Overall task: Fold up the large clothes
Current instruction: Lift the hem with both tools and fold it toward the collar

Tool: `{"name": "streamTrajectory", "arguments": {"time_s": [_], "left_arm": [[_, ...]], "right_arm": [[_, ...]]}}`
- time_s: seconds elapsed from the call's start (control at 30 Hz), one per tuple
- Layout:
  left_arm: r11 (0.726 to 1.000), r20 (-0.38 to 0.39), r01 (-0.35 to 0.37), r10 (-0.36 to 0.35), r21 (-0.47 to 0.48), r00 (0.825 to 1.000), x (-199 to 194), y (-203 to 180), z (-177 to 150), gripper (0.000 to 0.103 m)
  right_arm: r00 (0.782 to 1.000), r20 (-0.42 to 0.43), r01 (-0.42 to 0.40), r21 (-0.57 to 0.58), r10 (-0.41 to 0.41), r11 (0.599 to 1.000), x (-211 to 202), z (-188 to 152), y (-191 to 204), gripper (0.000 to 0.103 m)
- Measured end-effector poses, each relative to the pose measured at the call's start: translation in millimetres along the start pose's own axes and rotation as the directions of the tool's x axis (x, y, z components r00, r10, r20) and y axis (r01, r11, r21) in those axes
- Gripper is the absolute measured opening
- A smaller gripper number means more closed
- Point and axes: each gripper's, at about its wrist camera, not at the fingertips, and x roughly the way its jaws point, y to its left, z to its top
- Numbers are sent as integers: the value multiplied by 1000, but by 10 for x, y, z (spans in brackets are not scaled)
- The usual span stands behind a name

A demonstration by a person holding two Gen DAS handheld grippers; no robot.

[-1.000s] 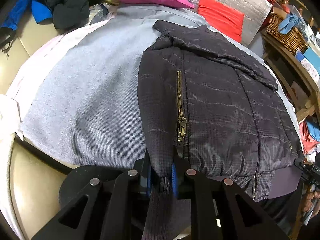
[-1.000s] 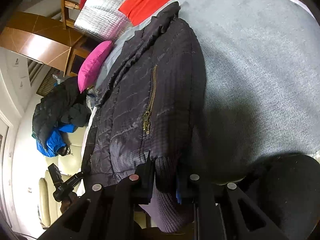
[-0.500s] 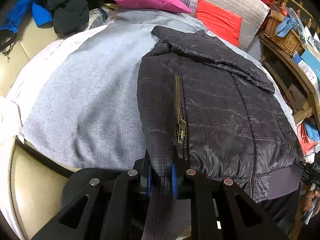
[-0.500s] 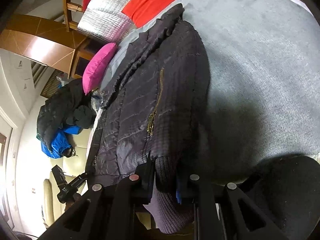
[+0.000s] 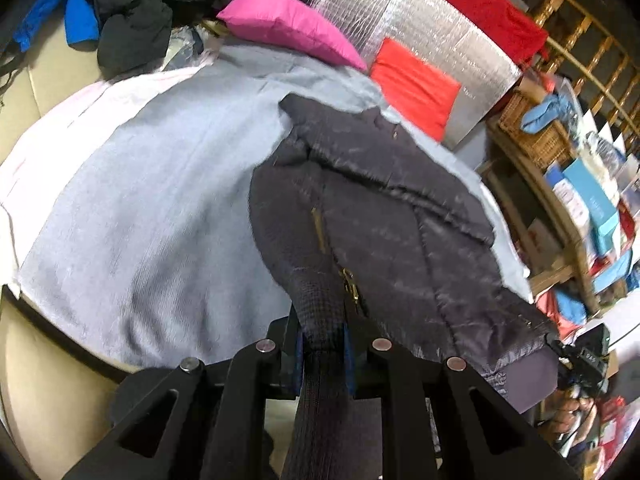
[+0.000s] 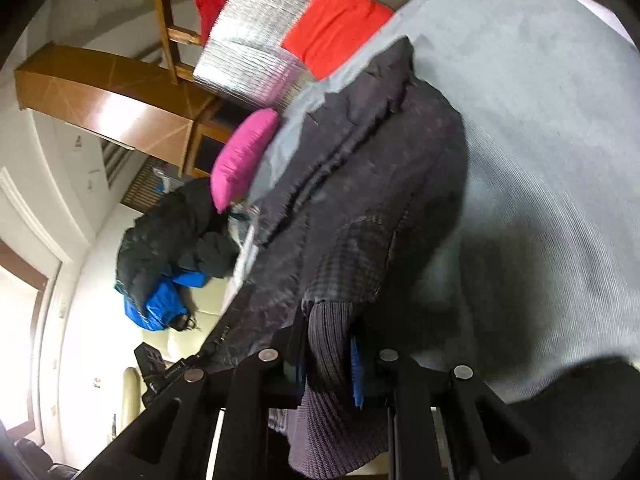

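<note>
the left gripper [image 5: 324, 344] is clamping the ribbed hem of the dark quilted jacket [image 5: 384, 232] at 6 o'clock of its view, blue pads pinching the knit just below the brass zip pull [image 5: 352, 286]. the right gripper [image 6: 330, 354] is clamping the opposite corner of that ribbed hem at 6 o'clock of its own view, the knit hanging down between its fingers. the jacket is lying on a pale blue blanket [image 5: 160, 200], body stretching from 6 toward 12 o'clock, collar toward a red cushion [image 5: 416, 88] at 1 o'clock and a pink cushion [image 5: 288, 26] at 11.

the step in hand appears to be lifting the hem to fold it toward the collar. doing it well is probably meaning keeping both corners level so the fold line is running straight across, holding the hem taut between the two grips, and carrying it over without dragging the collar end. the shell fabric is looking slippery, so a firm pinch is mattering.
</note>
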Motion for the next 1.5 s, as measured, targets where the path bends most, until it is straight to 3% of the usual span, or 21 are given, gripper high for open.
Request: {"name": "streamTrajectory", "arguments": {"time_s": [0.33, 1.03, 1.5], "left_arm": [[999, 64, 49, -48, -12, 997, -63, -130, 305, 16], [995, 144, 99, -95, -18, 985, -22, -216, 756, 16], [995, 222, 97, -101, 29, 970, 156, -416, 1312, 16]], "right_arm": [[994, 68, -83, -11, 84, 996, -71, 288, 157, 18], [987, 106, -113, -61, 119, 992, -54, 671, 368, 18], [976, 172, -110, -125, 131, 986, 100, 1249, 664, 18]]}}
